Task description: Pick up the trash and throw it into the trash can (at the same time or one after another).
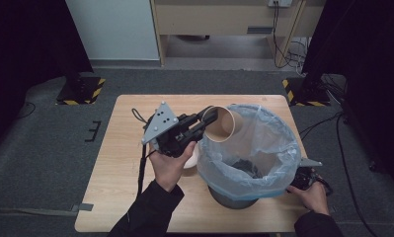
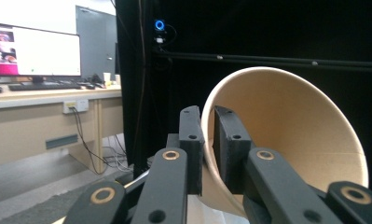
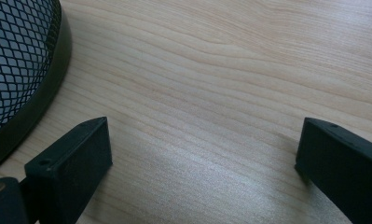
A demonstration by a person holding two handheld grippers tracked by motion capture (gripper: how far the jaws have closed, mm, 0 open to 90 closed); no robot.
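A brown paper cup (image 1: 223, 124) lies on its side in the air, mouth towards the bin's left rim. My left gripper (image 1: 208, 118) is shut on the cup's rim; in the left gripper view the cup (image 2: 286, 126) has its wall pinched between the two black pads, at the gripper's tip (image 2: 209, 140). The mesh bin (image 1: 232, 196), lined with a pale blue bag (image 1: 268, 143), stands on the table's right half. My right gripper (image 1: 295, 182) rests low at the bin's right side, partly hidden by the bag. In the right gripper view that gripper (image 3: 202, 154) is open over bare wood beside the bin's base (image 3: 30, 84).
A wooden table (image 1: 120, 148) carries everything, on grey carpet. A white object (image 1: 190, 163) lies under my left hand, mostly hidden. Black stands with hazard stripes (image 1: 81, 91) flank the far corners. A desk with a monitor (image 2: 34, 46) stands beyond.
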